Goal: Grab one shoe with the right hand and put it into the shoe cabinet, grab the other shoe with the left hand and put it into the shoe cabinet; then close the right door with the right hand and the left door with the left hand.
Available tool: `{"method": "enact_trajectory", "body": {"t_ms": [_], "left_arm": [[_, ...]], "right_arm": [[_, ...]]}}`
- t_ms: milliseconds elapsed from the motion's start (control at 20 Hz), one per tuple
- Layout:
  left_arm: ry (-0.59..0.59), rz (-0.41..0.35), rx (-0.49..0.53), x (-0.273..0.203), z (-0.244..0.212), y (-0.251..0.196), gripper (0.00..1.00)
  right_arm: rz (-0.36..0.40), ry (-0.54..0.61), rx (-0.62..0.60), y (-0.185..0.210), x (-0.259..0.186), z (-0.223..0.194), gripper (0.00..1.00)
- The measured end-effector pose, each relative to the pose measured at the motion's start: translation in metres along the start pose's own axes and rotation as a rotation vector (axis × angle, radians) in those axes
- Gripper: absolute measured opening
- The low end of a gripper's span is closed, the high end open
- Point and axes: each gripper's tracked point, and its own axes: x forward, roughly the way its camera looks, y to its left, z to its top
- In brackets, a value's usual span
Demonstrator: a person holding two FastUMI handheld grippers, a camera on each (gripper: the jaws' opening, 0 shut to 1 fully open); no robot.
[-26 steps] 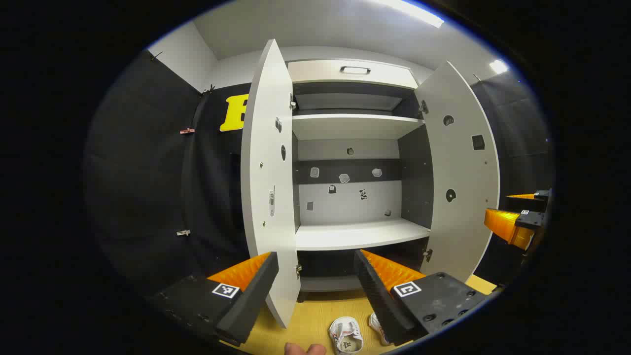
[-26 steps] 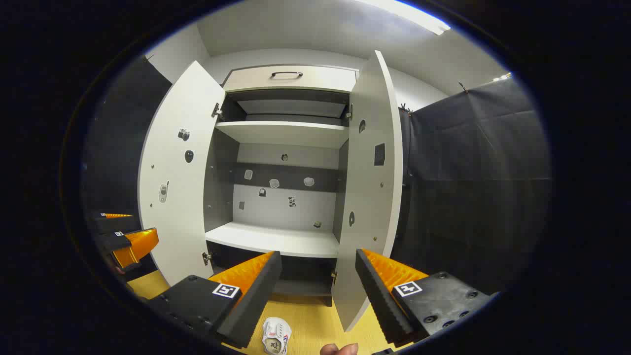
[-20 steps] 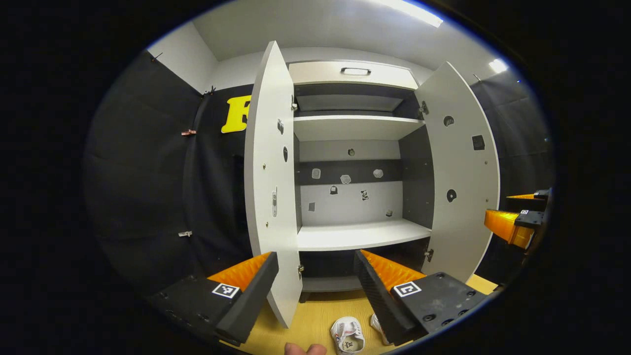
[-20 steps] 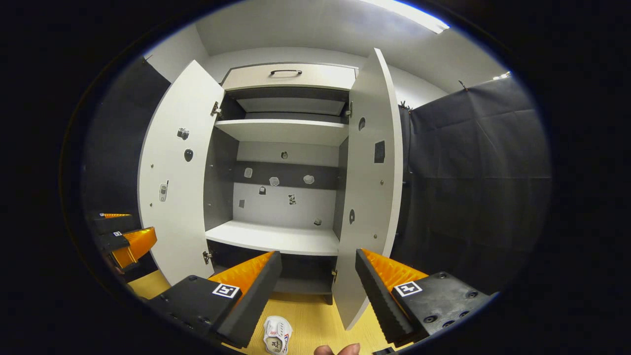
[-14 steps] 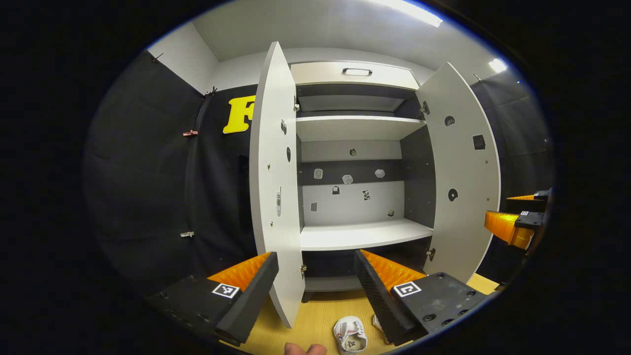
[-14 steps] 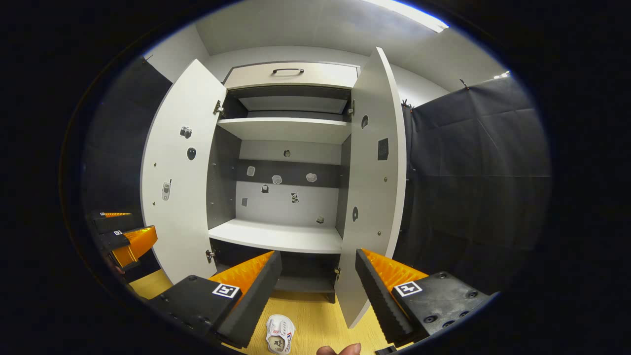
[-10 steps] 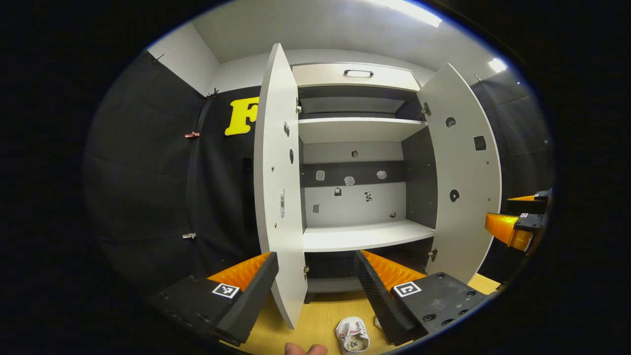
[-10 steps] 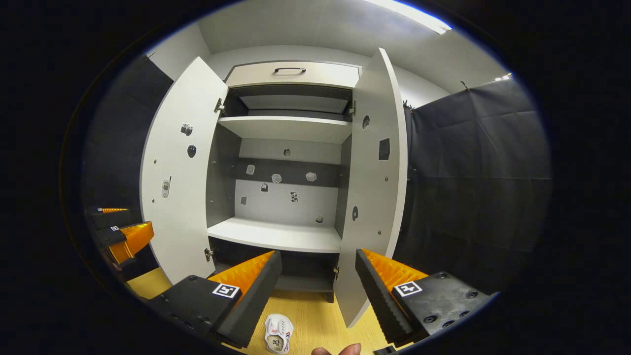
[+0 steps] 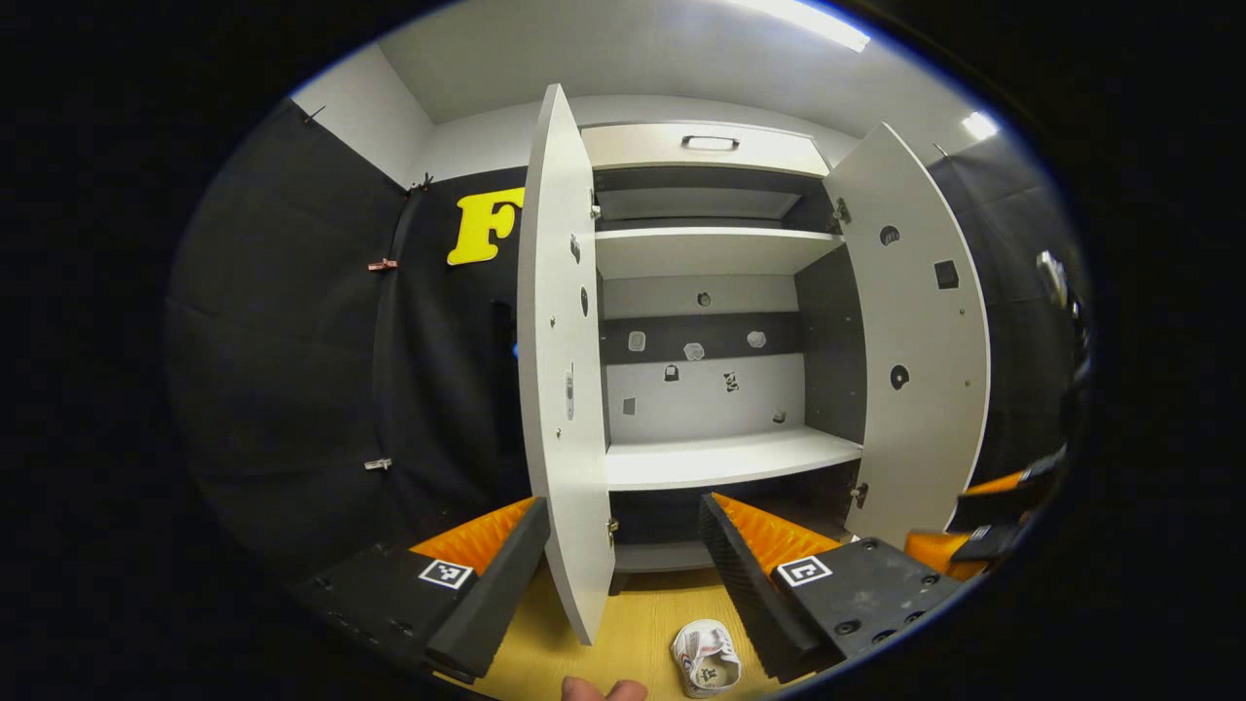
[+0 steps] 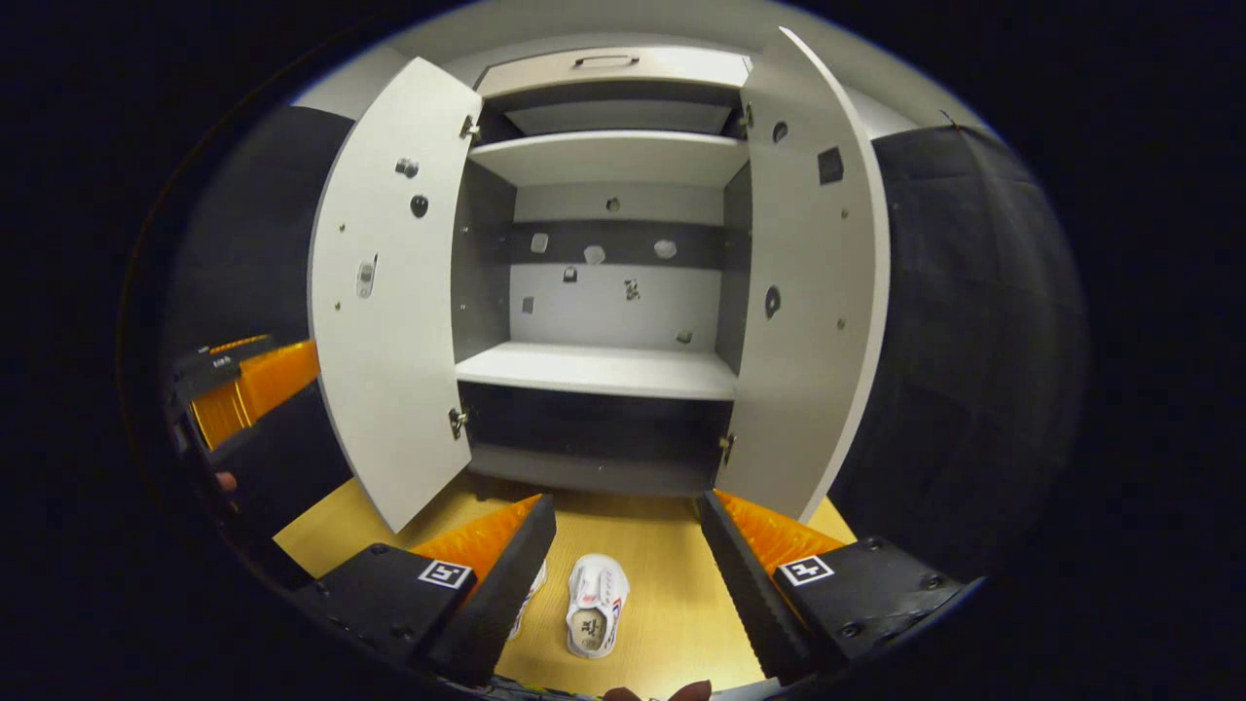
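Fingers of both grippers are held wide apart, with nothing gripped. Left gripper is aimed at the cabinet, whose left door and right door are both swung open; one shoe is seen on the floor just beside the right finger, and the right gripper is glimpsed at the far right edge. Right gripper is tilted downward over the floor in front of the cabinet; a shoe is seen between its fingers, toe toward the cabinet, and a second shoe is mostly hidden behind the left finger. Shelves are bare. Left gripper is noted at the left edge, beside the open left door.
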Motion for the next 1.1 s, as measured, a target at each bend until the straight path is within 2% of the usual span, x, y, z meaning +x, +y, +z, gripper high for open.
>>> {"method": "enact_trajectory", "body": {"t_ms": [300, 400, 450, 500, 550, 650, 800, 850, 900, 950, 1000, 1050, 1100], "left_arm": [[0.032, 0.023, 0.002, -0.015, -0.019, 0.018, 0.97], [0.038, 0.037, -0.002, -0.020, -0.023, 0.025, 0.97], [0.039, 0.043, -0.009, -0.023, -0.024, 0.028, 0.97], [0.042, 0.047, -0.012, -0.025, -0.026, 0.030, 0.97], [0.046, 0.052, -0.012, -0.027, -0.028, 0.032, 0.97], [0.052, 0.064, -0.007, -0.030, -0.031, 0.038, 0.97], [0.069, 0.069, -0.002, -0.032, -0.039, 0.043, 0.97], [0.076, 0.067, -0.004, -0.031, -0.042, 0.043, 0.97], [0.081, 0.067, -0.006, -0.032, -0.045, 0.044, 0.97], [0.086, 0.065, -0.008, -0.032, -0.048, 0.044, 0.97], [0.092, 0.064, -0.007, -0.031, -0.050, 0.044, 0.97], [0.099, 0.064, -0.004, -0.031, -0.053, 0.045, 0.97], [0.109, 0.064, -0.001, -0.030, -0.056, 0.047, 0.97]], "right_arm": [[0.066, 0.234, 0.052, 0.034, 0.041, -0.120, 0.96], [0.075, 0.288, 0.076, 0.043, 0.059, -0.155, 0.88], [0.076, 0.317, 0.094, 0.046, 0.067, -0.172, 0.78], [0.069, 0.352, 0.118, 0.049, 0.075, -0.189, 0.74], [0.058, 0.383, 0.139, 0.051, 0.081, -0.205, 0.59], [0.031, 0.430, 0.150, 0.050, 0.097, -0.234, 0.59], [0.013, 0.454, 0.152, 0.050, 0.124, -0.257, 0.57], [0.001, 0.454, 0.148, 0.050, 0.131, -0.262, 0.46], [-0.009, 0.448, 0.151, 0.049, 0.142, -0.266, 0.46], [-0.020, 0.443, 0.153, 0.048, 0.153, -0.267, 0.38], [-0.024, 0.440, 0.159, 0.049, 0.163, -0.272, 0.38], [-0.025, 0.438, 0.160, 0.052, 0.172, -0.276, 0.29], [-0.031, 0.416, 0.147, 0.050, 0.178, -0.274, 0.38]]}}
